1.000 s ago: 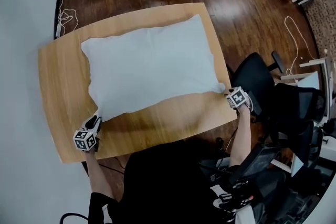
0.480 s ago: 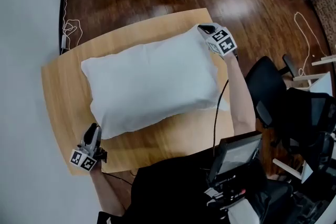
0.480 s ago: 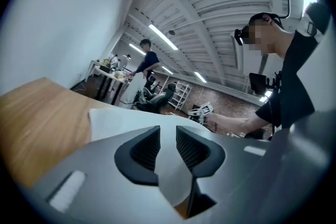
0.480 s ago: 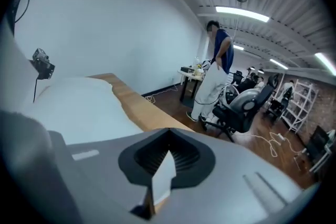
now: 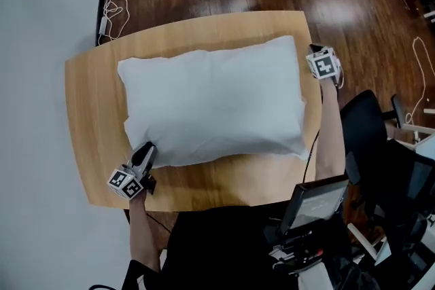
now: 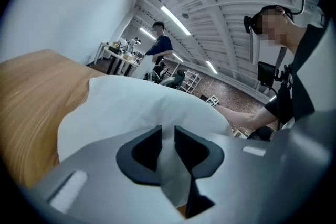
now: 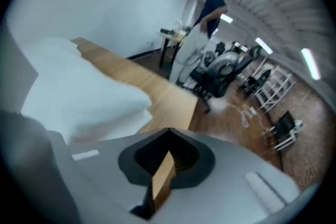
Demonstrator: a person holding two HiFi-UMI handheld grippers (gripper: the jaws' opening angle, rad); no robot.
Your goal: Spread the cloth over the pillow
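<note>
Head view, left gripper (image 5: 145,149) now closing on cloth (image 5: 211,105) corner, right gripper (image 5: 313,48) pulled off far corner, jaws together, empty.

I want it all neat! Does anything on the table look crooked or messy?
Nothing is spilled or torn. The cloth lies slightly slanted on the table, and its near right corner pokes out flat. Its near left corner is pinched in the left gripper, whose jaws are closing.
</note>
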